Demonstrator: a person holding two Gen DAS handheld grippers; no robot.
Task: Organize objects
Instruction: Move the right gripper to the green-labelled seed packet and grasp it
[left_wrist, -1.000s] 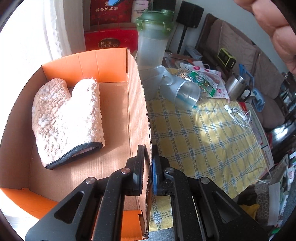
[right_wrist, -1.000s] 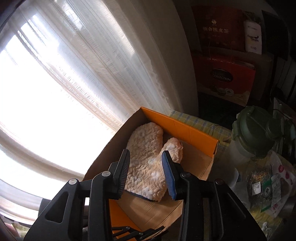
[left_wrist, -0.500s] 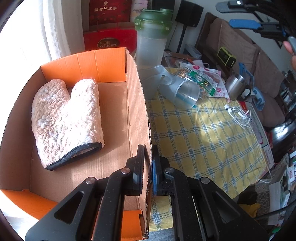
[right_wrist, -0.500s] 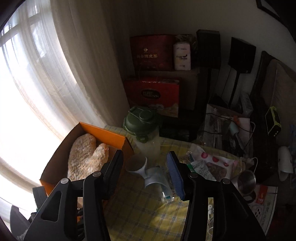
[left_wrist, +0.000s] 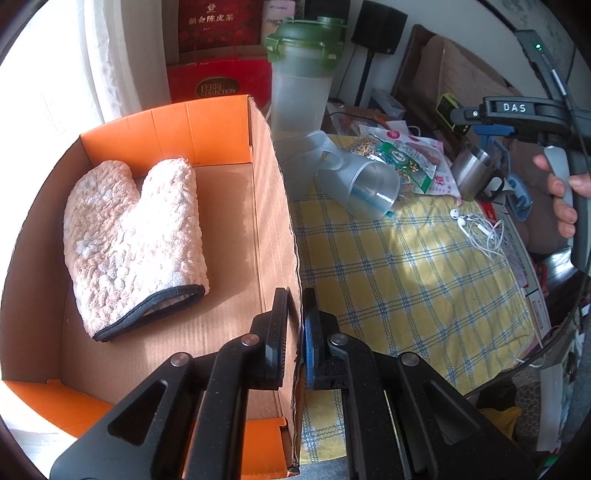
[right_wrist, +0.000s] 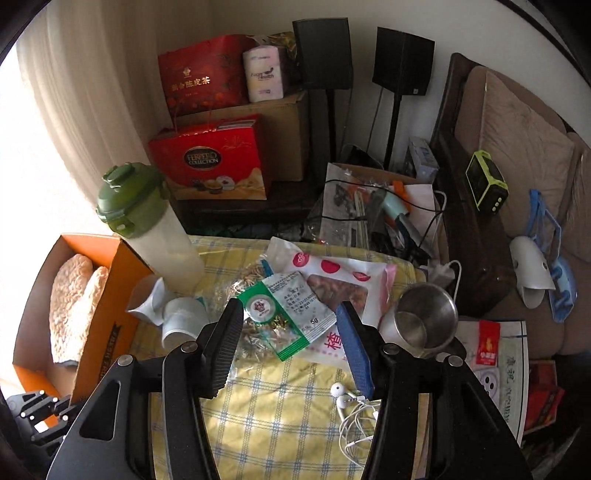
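Observation:
An orange cardboard box (left_wrist: 207, 125) holds a fluffy pink oven mitt (left_wrist: 129, 236); both also show in the right wrist view, box (right_wrist: 107, 295) and mitt (right_wrist: 70, 302). My left gripper (left_wrist: 294, 306) is shut on the box's right wall (left_wrist: 280, 229). My right gripper (right_wrist: 288, 321) is open and empty, high above the yellow checked tablecloth (right_wrist: 273, 413), over the snack packets (right_wrist: 291, 314). A steel mug (right_wrist: 424, 317), white earphones (right_wrist: 354, 402), two toppled plastic cups (right_wrist: 173, 310) and a tall green-lidded shaker (right_wrist: 147, 225) sit on the table.
Red gift boxes (right_wrist: 210, 162) and a carton stand behind the table. A sofa (right_wrist: 517, 147) with a green clock (right_wrist: 487, 181) is at right. Papers and packets (right_wrist: 495, 354) lie at the table's right edge. My right hand tool shows in the left wrist view (left_wrist: 517, 110).
My right gripper swung from over the box to over the table's packets and opened wider. The left gripper stayed clamped on the box wall.

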